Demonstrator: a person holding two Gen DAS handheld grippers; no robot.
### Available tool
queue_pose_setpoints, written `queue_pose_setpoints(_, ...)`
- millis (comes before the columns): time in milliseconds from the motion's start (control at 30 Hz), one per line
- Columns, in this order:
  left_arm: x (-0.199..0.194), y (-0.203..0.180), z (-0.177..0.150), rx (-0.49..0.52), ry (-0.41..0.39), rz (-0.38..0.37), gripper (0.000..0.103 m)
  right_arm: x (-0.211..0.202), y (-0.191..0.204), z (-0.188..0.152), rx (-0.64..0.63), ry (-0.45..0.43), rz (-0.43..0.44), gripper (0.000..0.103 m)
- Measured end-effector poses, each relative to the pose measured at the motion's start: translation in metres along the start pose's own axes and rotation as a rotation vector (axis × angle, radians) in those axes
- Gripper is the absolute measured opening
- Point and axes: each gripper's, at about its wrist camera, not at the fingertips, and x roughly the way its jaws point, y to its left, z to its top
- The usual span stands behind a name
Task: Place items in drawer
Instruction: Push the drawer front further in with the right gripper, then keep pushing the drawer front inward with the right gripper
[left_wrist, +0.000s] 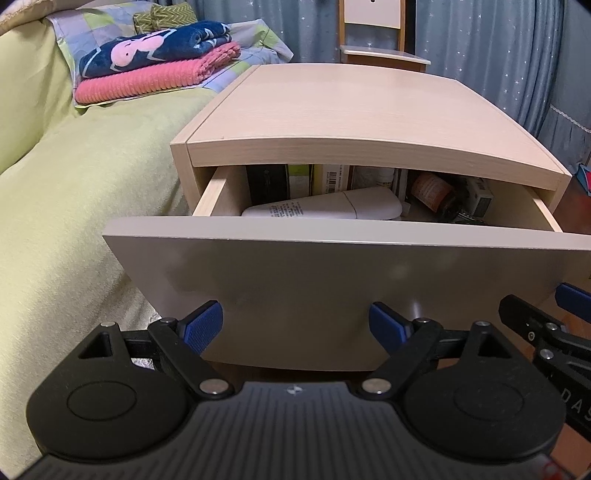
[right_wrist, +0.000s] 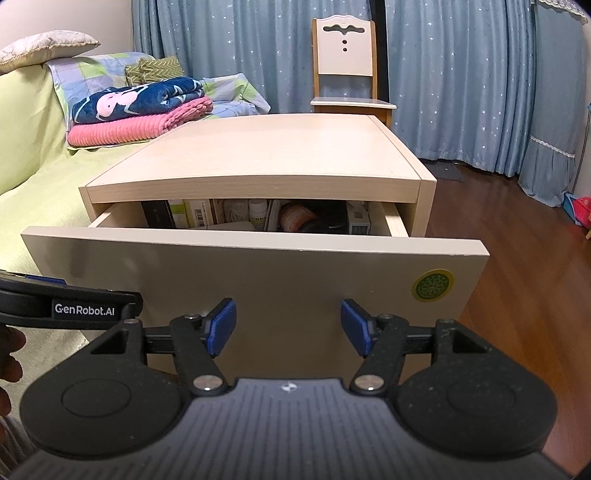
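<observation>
Two pairs of tongs face a half-open drawer (left_wrist: 332, 266) in a bedside cabinet (right_wrist: 273, 155) beside a bed (left_wrist: 74, 206), both spread wide and holding nothing. The left tongs (left_wrist: 295, 326) and right tongs (right_wrist: 288, 326) sit side by side, low before the drawer's blank front panel, each about equally near it. The drawer already holds its load: a white tube (left_wrist: 325, 208) lies on its side just behind the panel, its long axis running across the drawer, parallel to the front; upright boxes (left_wrist: 291, 181) and a small white bottle (right_wrist: 257, 214) stand at the back, and a brown jar (left_wrist: 430, 192) rests at the right. The cabinet's overhanging top covers the rear contents, leaving only a shallow gap above the front strip. No loose item is visible on the cabinet top. Judging by this, the placing looks done, and a straight push on the panel would close it. Floor (right_wrist: 517, 295) to the right is free; the bed hems in the left.
</observation>
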Motion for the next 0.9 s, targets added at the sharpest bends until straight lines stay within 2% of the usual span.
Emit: queue_pose_setpoints(900, 0.008, -0.0011, 0.0025, 0.0, 0.015, 0.03, 0.089, 0.004, 0.0008, 0.002, -0.001, -0.01, -0.002, 0.064)
